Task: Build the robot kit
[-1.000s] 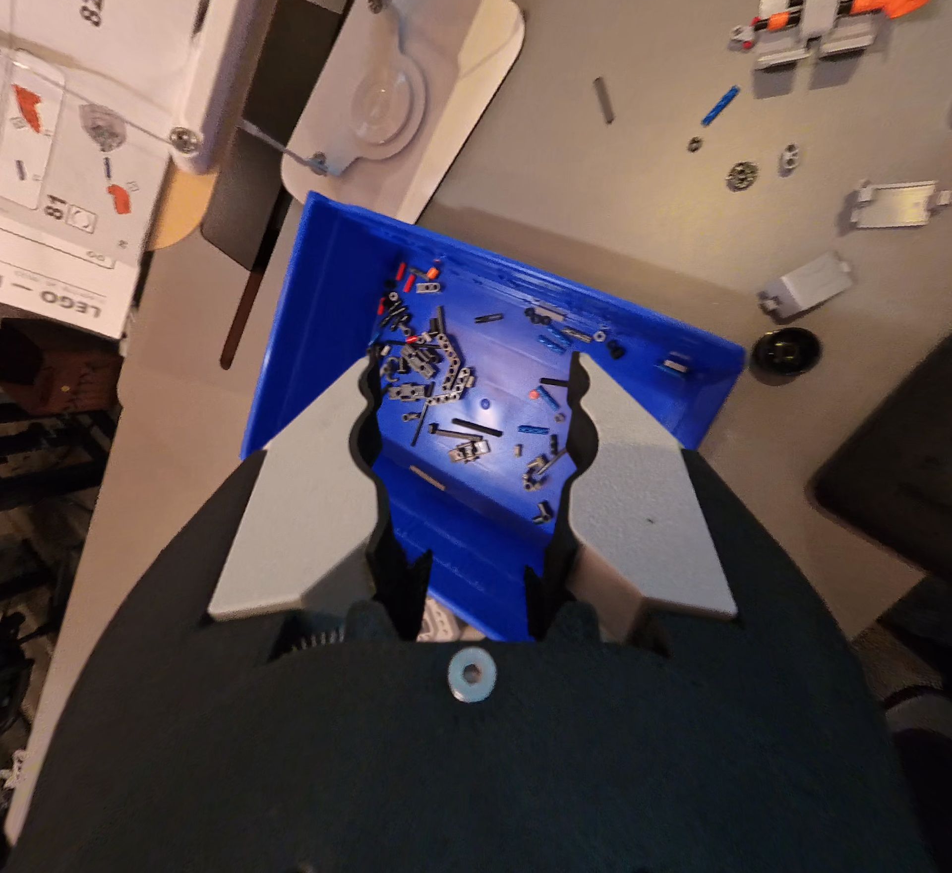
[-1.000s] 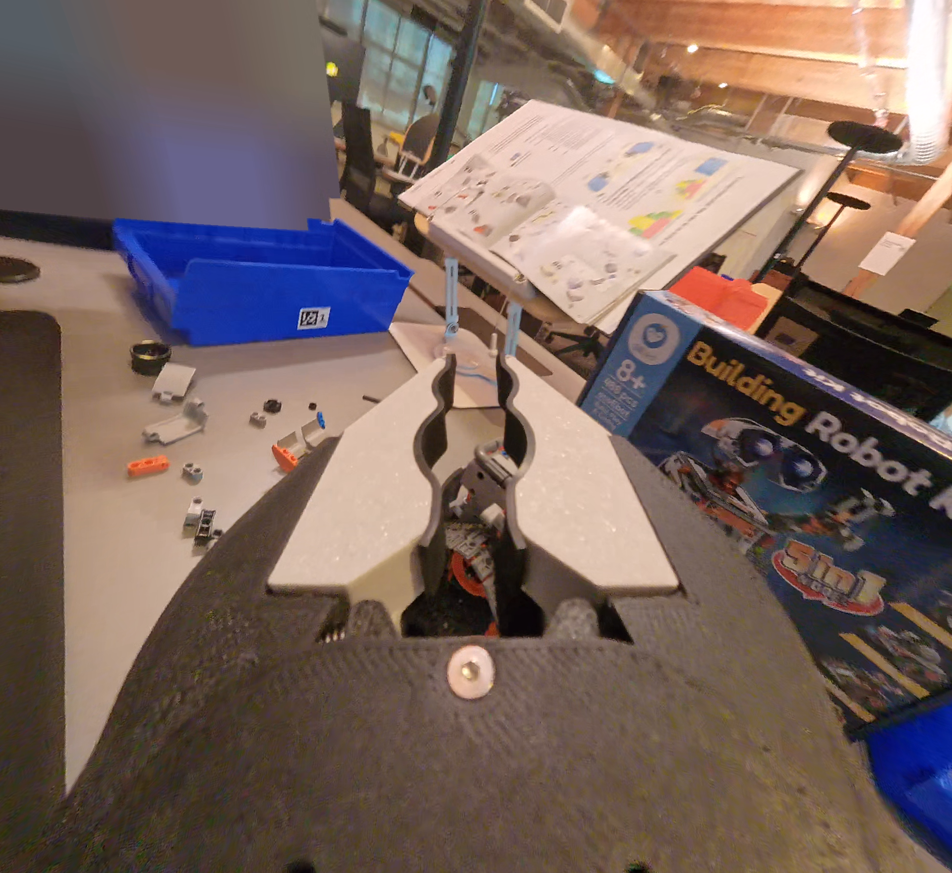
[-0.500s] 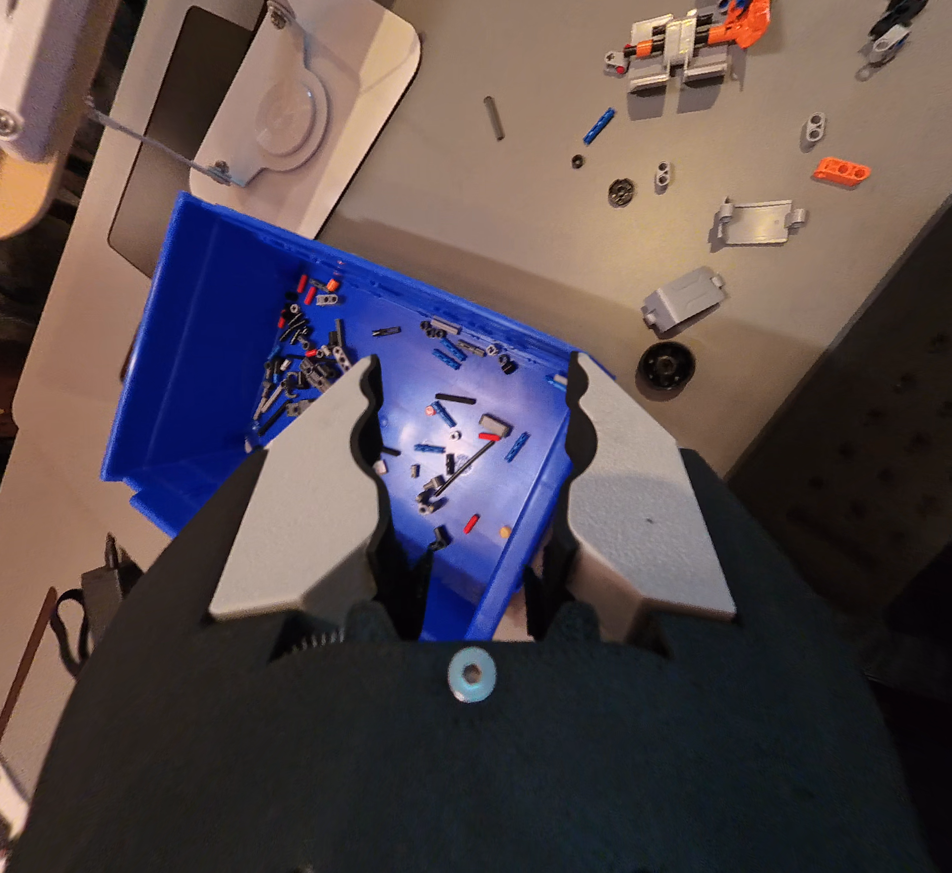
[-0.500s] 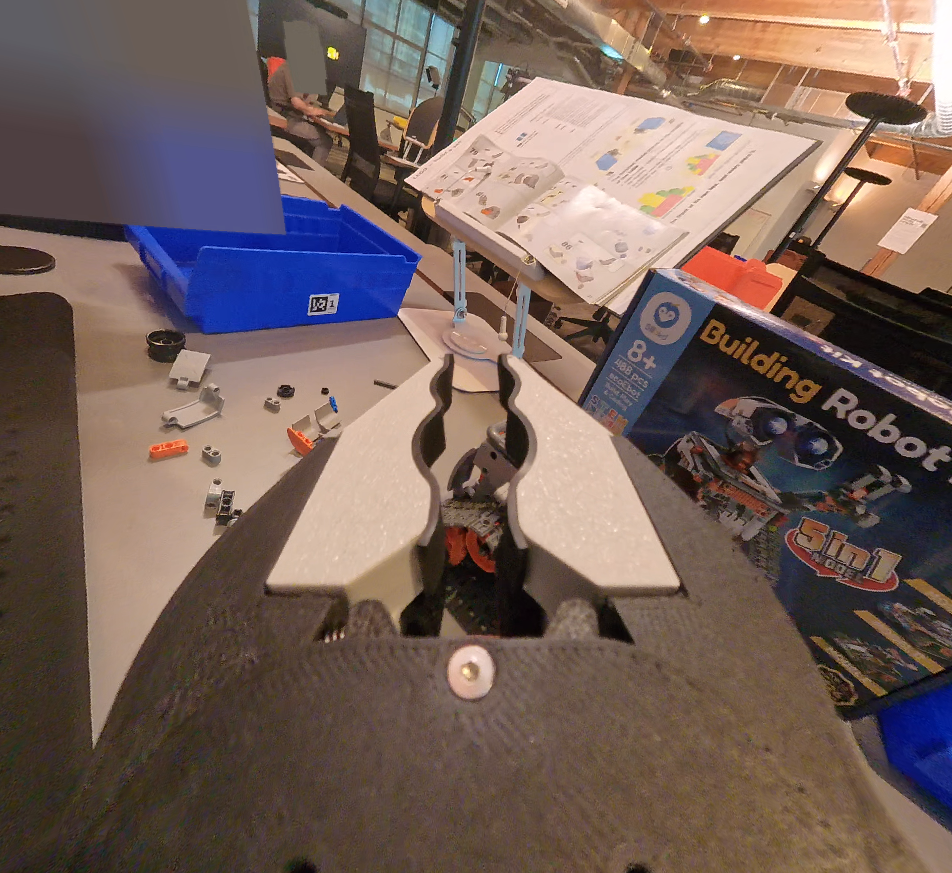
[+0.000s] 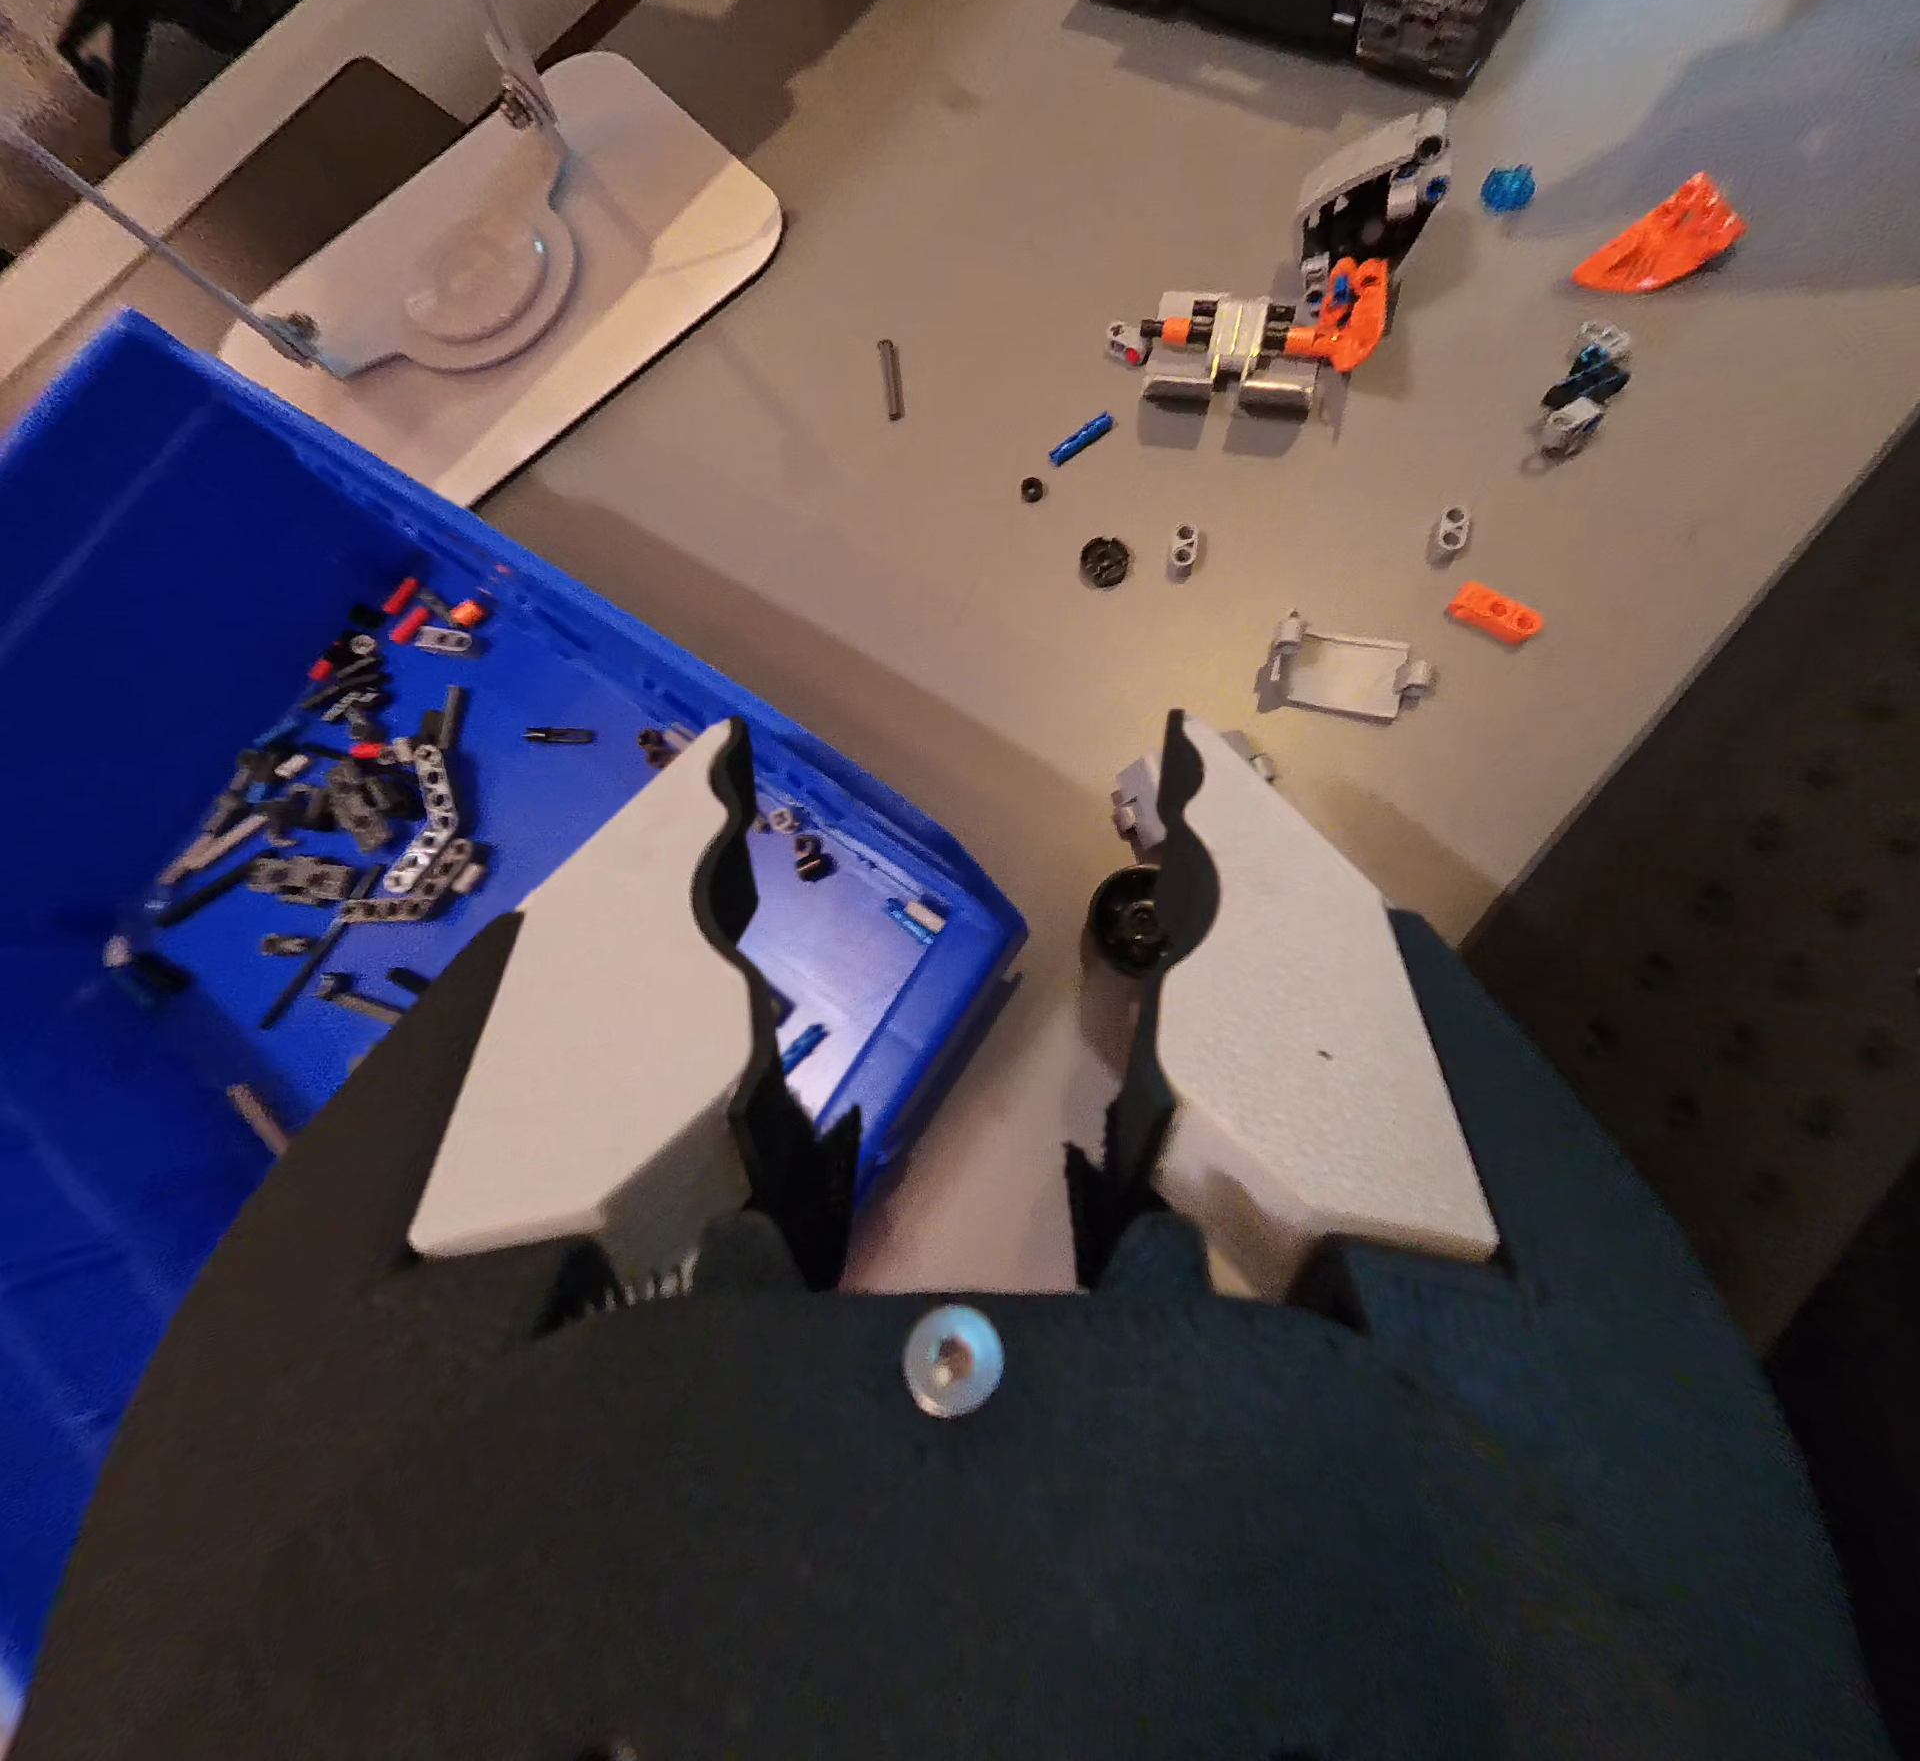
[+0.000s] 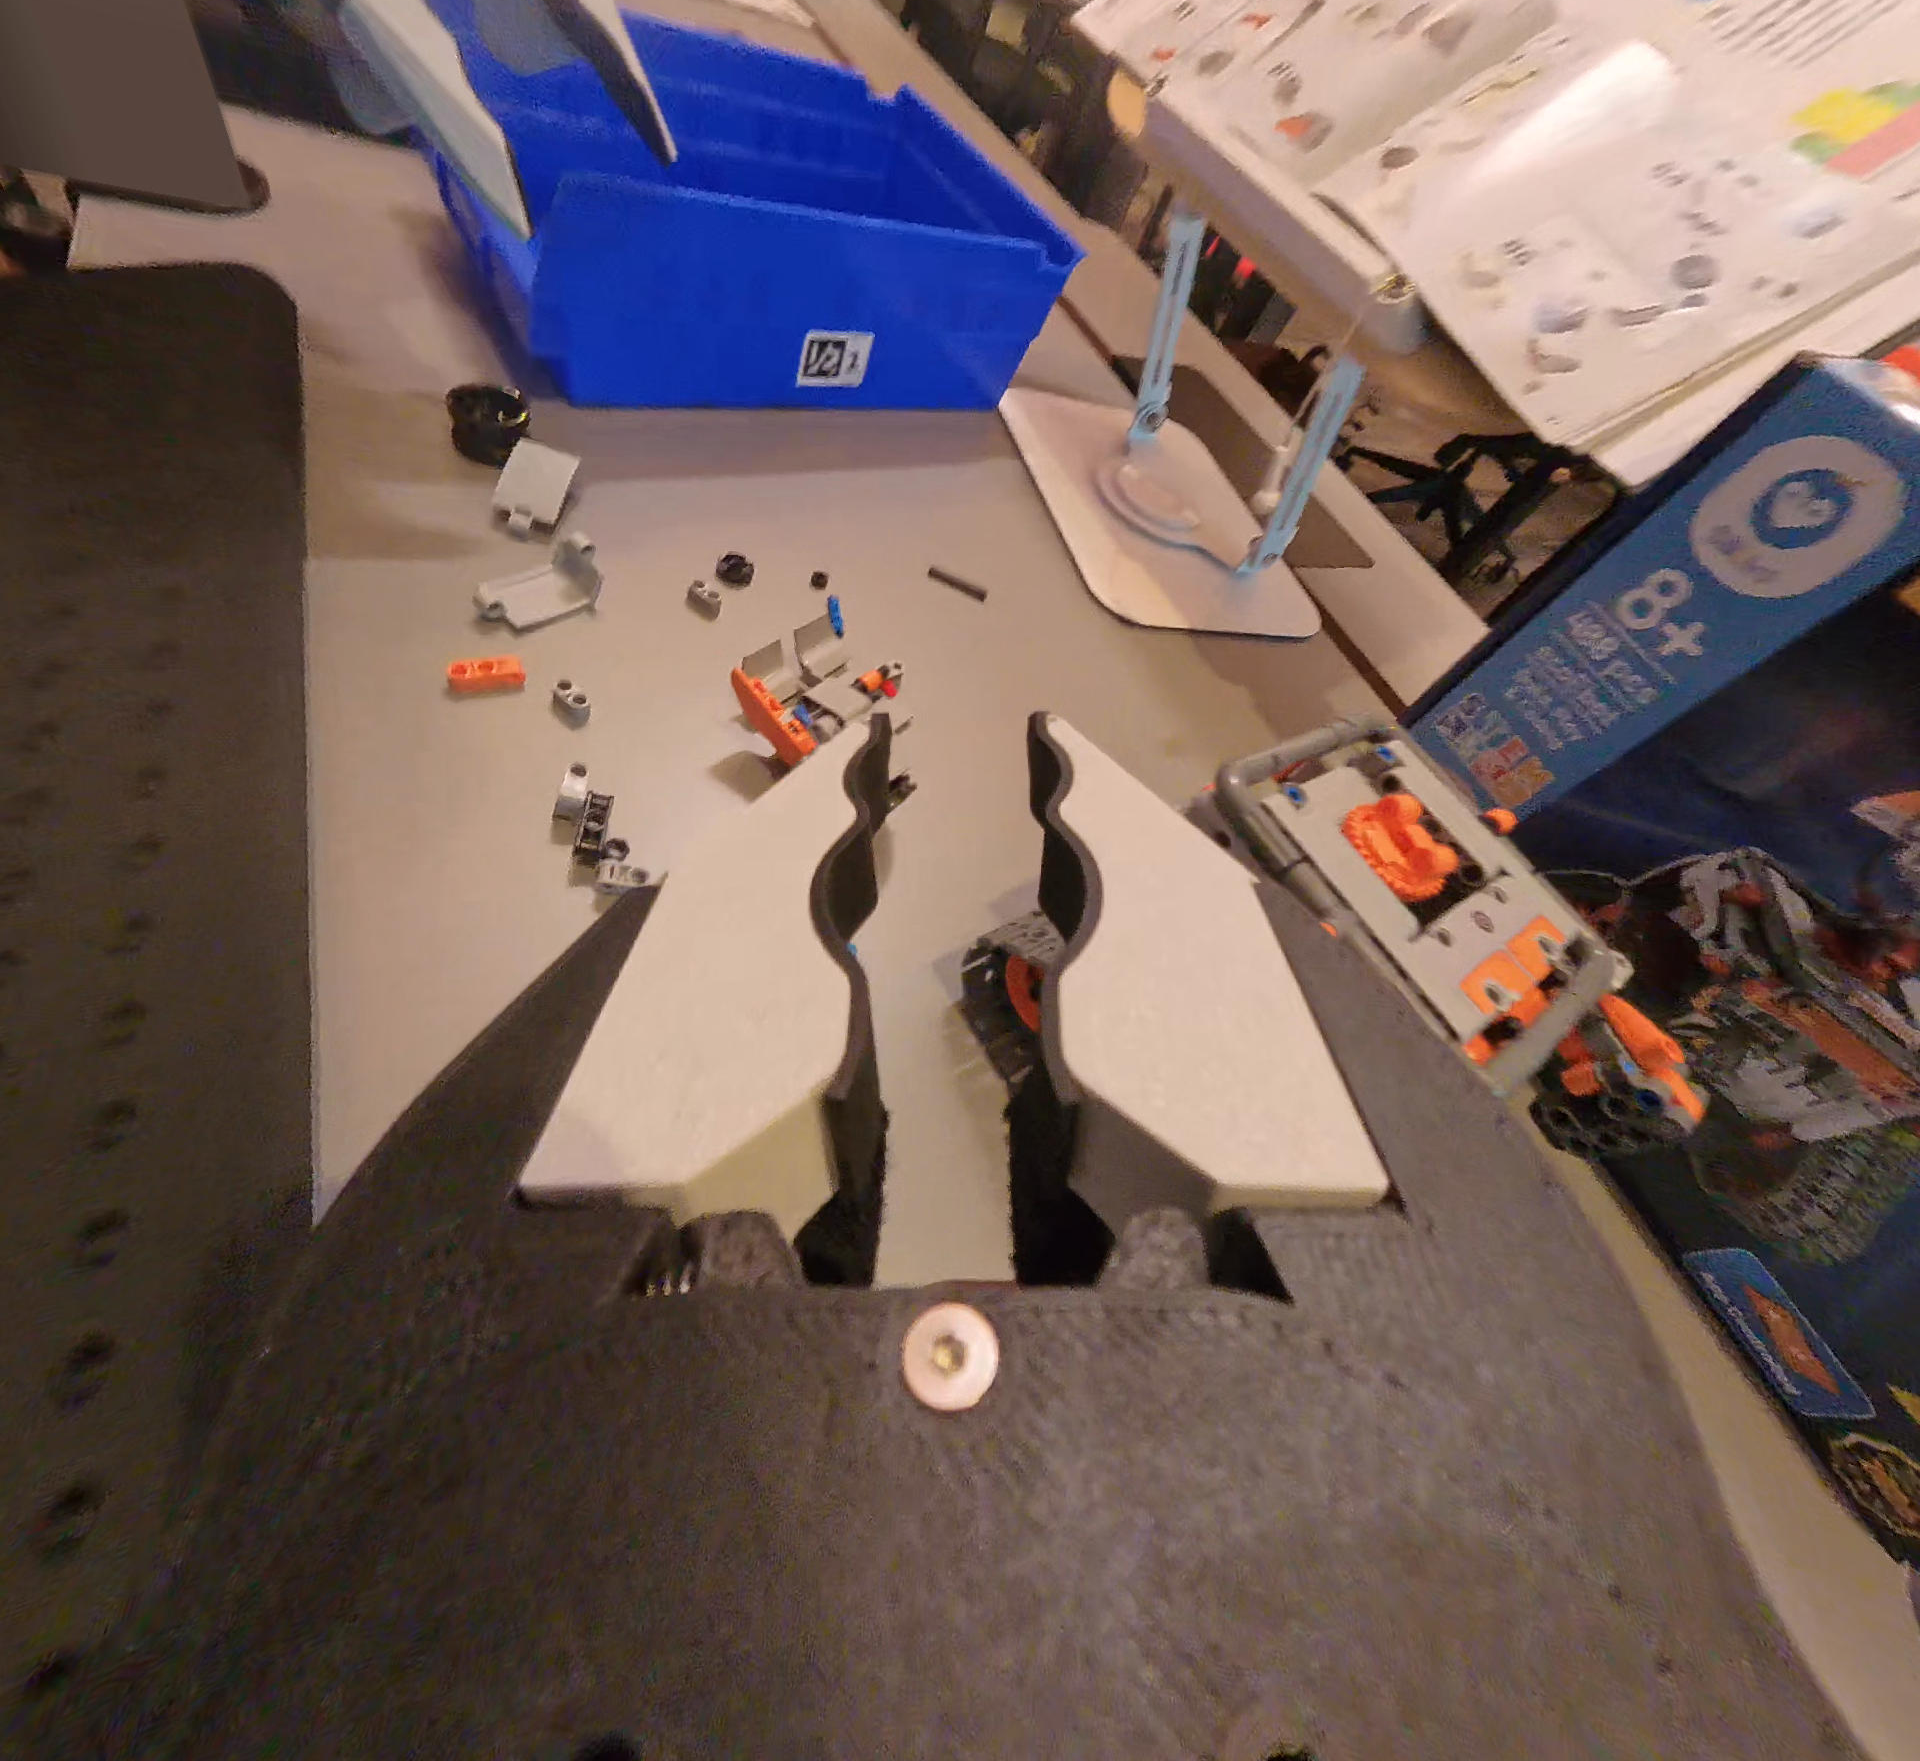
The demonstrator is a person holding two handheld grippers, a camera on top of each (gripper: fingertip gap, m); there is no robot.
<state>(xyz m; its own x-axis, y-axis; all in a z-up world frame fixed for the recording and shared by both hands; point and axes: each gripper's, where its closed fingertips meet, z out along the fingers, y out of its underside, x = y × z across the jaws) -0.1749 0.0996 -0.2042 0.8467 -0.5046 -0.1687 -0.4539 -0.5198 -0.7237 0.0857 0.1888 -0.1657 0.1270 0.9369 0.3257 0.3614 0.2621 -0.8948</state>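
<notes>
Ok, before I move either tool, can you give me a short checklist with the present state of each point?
1. Left tool open and empty: ok.
2. Right tool open and empty: ok.
3. Black rubber wheel lies free on the grey table, close by the left tool's right finger: ok.
4. Blue plastic bin sits flat on the table, small parts inside: ok.
5. Grey-and-orange tracked brick model clear of the right tool: cannot tell, the finger hides the gap.
</notes>
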